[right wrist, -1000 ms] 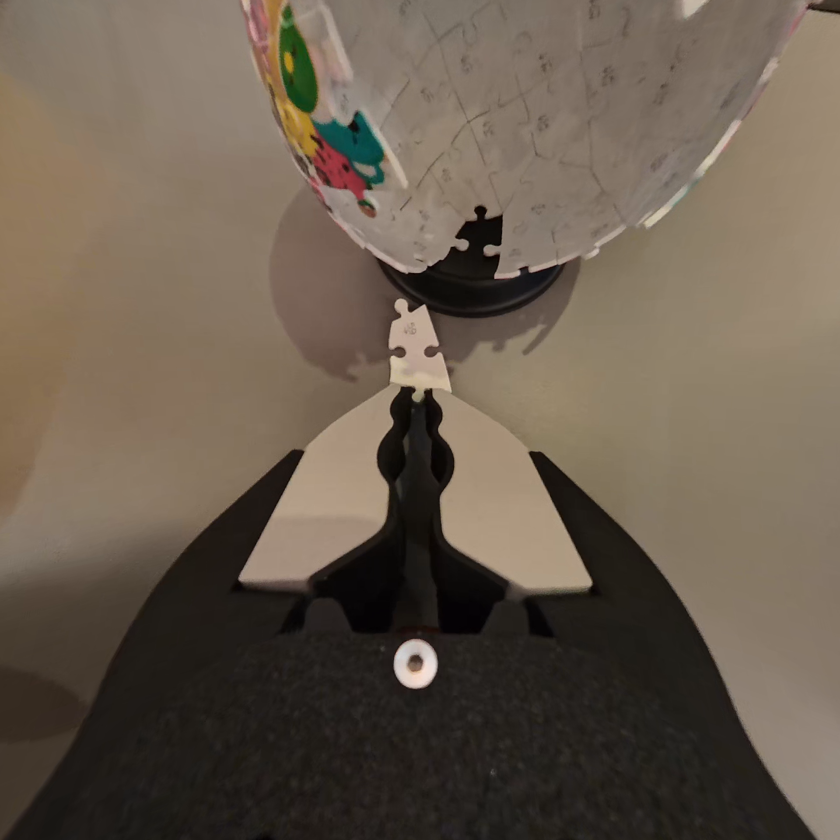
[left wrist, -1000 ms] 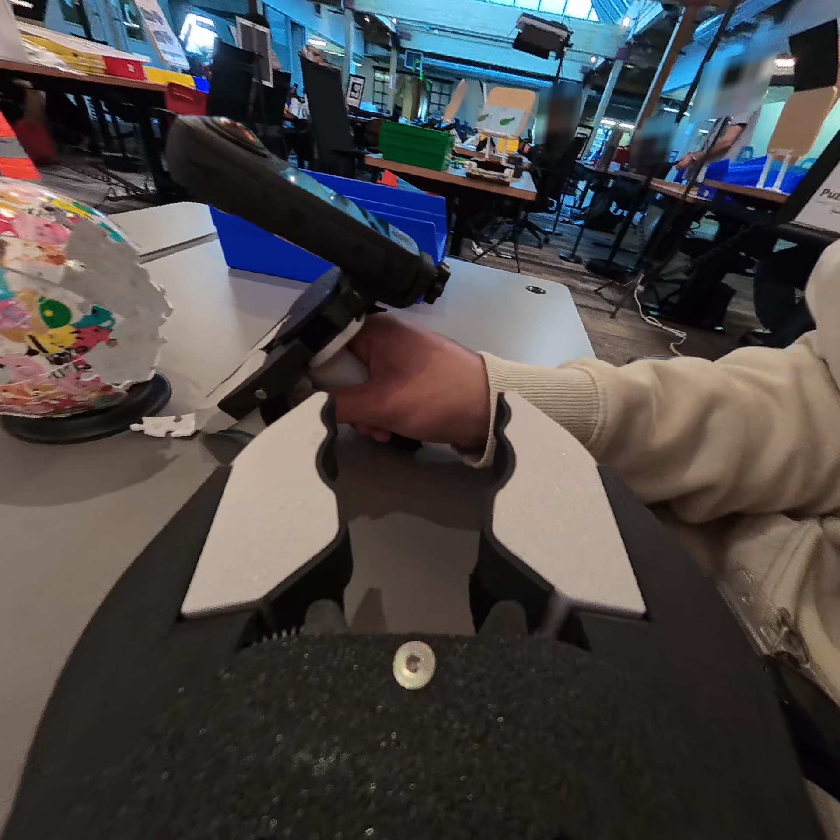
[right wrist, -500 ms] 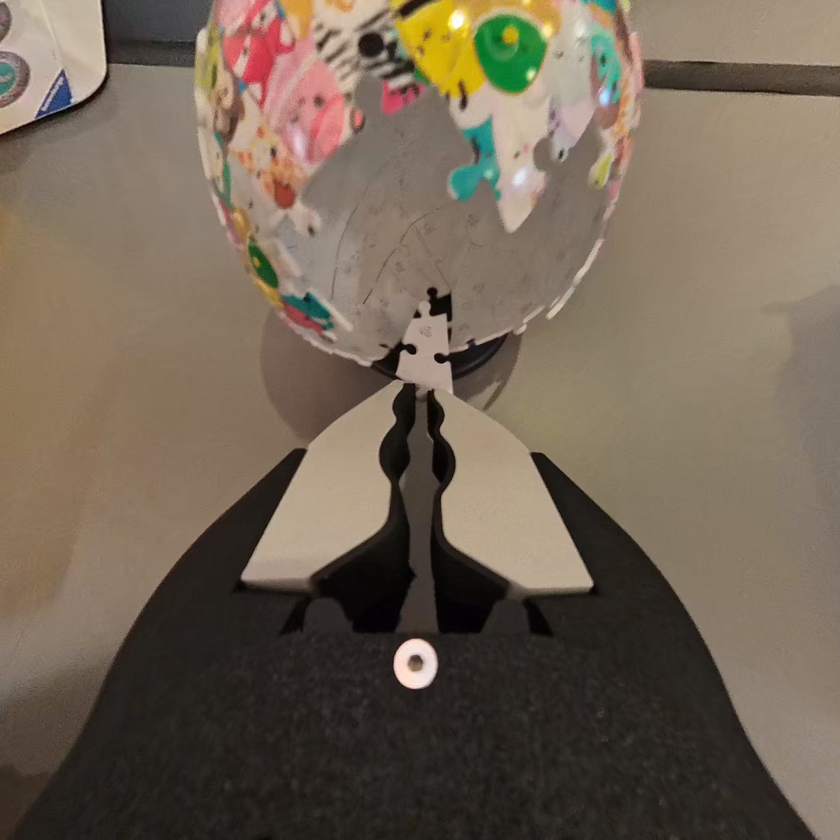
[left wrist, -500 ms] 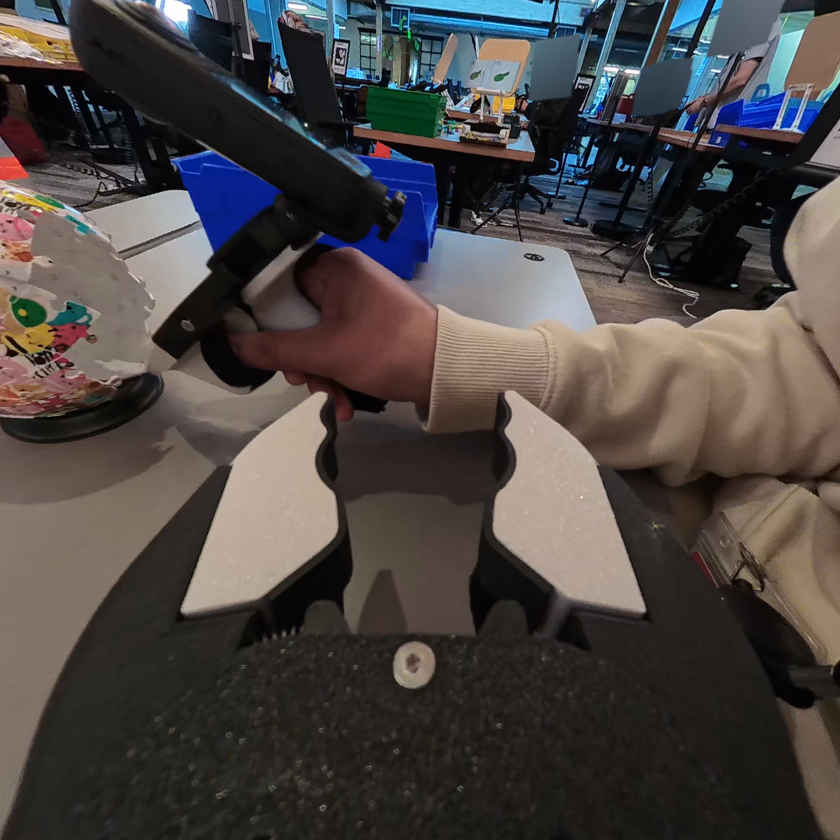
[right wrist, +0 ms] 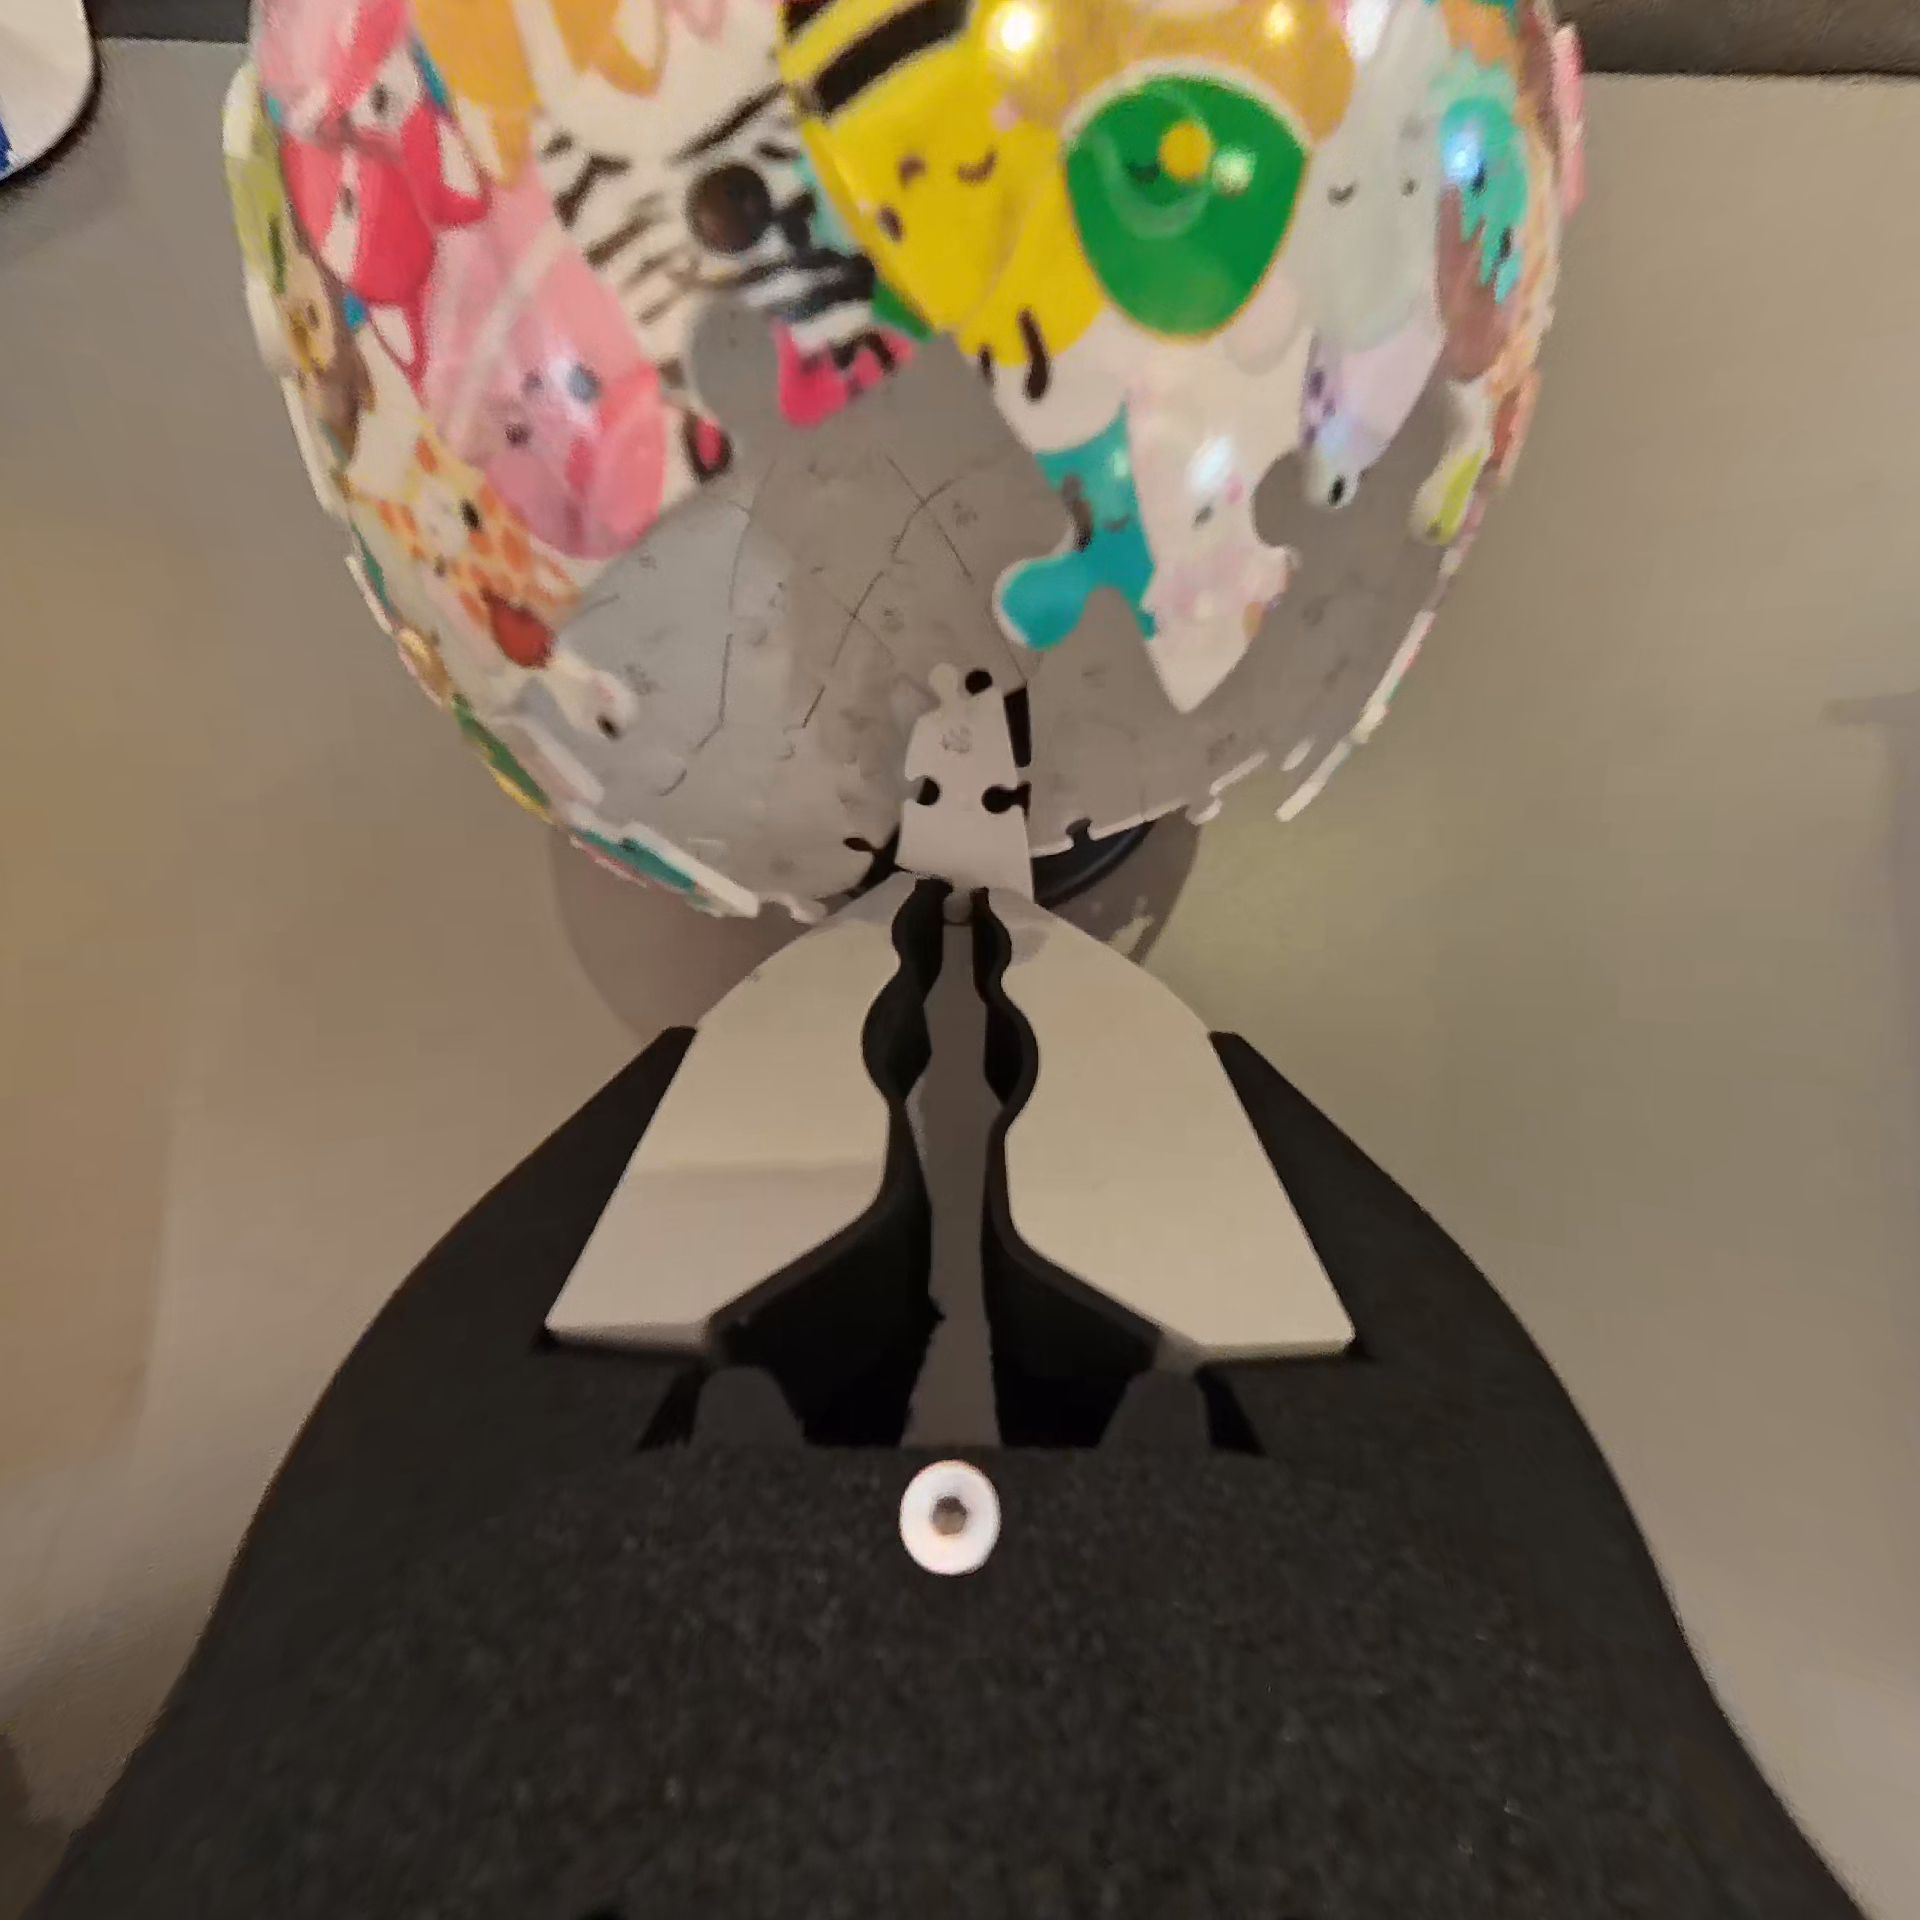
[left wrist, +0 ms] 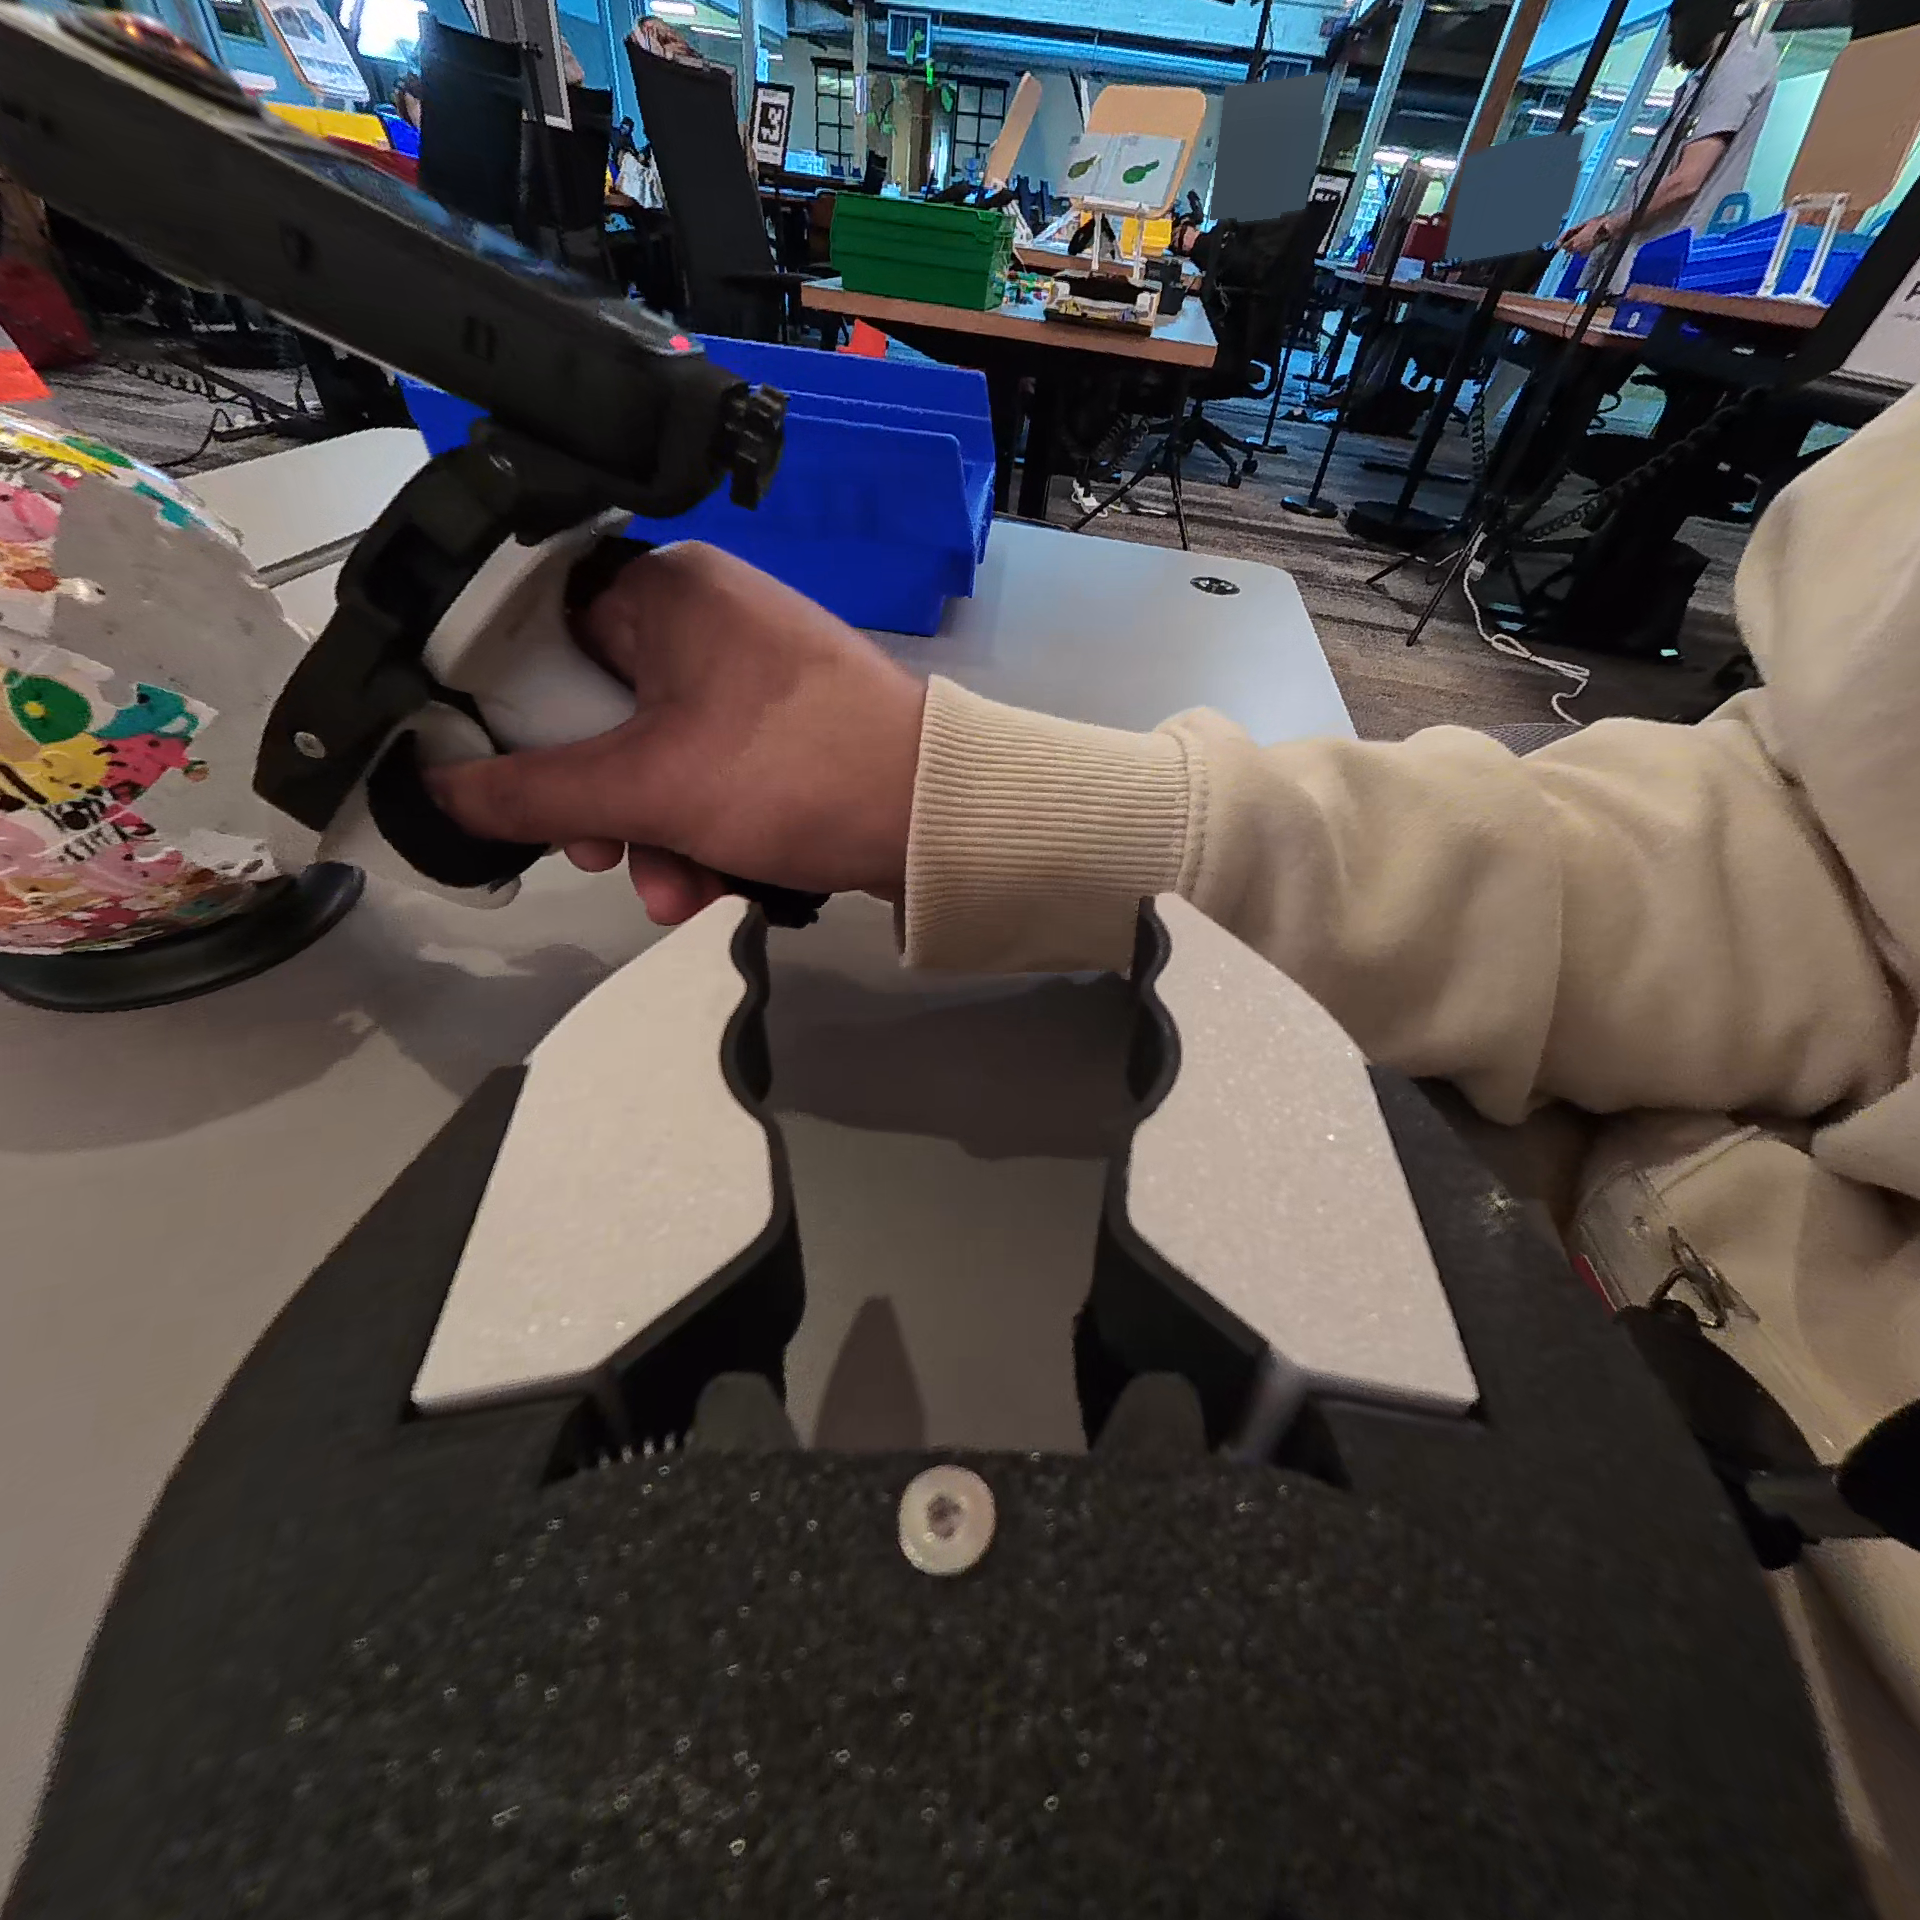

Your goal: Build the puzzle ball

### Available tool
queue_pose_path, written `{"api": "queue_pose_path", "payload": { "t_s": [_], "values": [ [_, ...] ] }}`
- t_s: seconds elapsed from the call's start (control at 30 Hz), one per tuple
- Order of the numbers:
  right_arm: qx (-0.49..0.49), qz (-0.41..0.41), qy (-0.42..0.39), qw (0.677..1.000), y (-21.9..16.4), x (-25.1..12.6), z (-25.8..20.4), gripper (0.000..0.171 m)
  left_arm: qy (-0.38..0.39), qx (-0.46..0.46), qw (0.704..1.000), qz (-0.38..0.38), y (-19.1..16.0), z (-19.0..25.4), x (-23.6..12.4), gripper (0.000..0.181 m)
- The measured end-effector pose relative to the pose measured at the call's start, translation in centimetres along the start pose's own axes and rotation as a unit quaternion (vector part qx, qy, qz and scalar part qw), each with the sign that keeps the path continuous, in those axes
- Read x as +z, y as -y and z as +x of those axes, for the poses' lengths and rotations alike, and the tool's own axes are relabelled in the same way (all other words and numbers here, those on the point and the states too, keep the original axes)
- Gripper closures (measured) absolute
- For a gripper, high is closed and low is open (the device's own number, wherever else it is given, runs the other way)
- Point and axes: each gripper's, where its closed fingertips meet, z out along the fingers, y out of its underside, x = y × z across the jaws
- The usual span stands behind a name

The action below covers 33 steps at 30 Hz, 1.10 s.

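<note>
The colourful puzzle ball stands on a black round base on the grey table, part of its shell open so the grey inside shows. It also shows in the left wrist view at the far left. My right gripper is shut on a white puzzle piece and holds it upright at a gap in the ball's lower edge. In the left wrist view a hand holds that gripper's handle against the ball. My left gripper is open and empty above the table.
A blue bin stands on the table behind the hand. A cream sleeve crosses just beyond my left fingertips. Desks, chairs and stands fill the room behind. A white object's corner shows at the far left in the right wrist view.
My right gripper has lifted the white piece off the table and carried it forward up to the gap at the ball's lower edge. My left gripper has stayed open and nearly still.
</note>
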Motion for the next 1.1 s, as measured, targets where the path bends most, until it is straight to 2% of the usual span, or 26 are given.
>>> {"api": "queue_pose_path", "payload": {
  "t_s": [0.83, 1.0, 1.1],
  "values": [
    [0.015, 0.023, 0.025, 0.999, 0.3, -0.2, -0.9, 0.165, -0.003, -0.008, 1.0, 0.005, 0.1, 0.0, 0.0, 0.114],
    [0.013, 0.067, 0.032, 0.997, 1.0, -1.7, -0.7, 0.166, 0.001, -0.005, 1.0, 0.008, 0.2, -0.1, -0.1, 0.114],
    [-0.02, 0.079, 0.024, 0.996, 0.3, -3.7, 0.1, 0.166, 0.022, 0.0, 1.0, 0.0, 0.0, -0.9, 0.0, 0.115]
  ]
}}
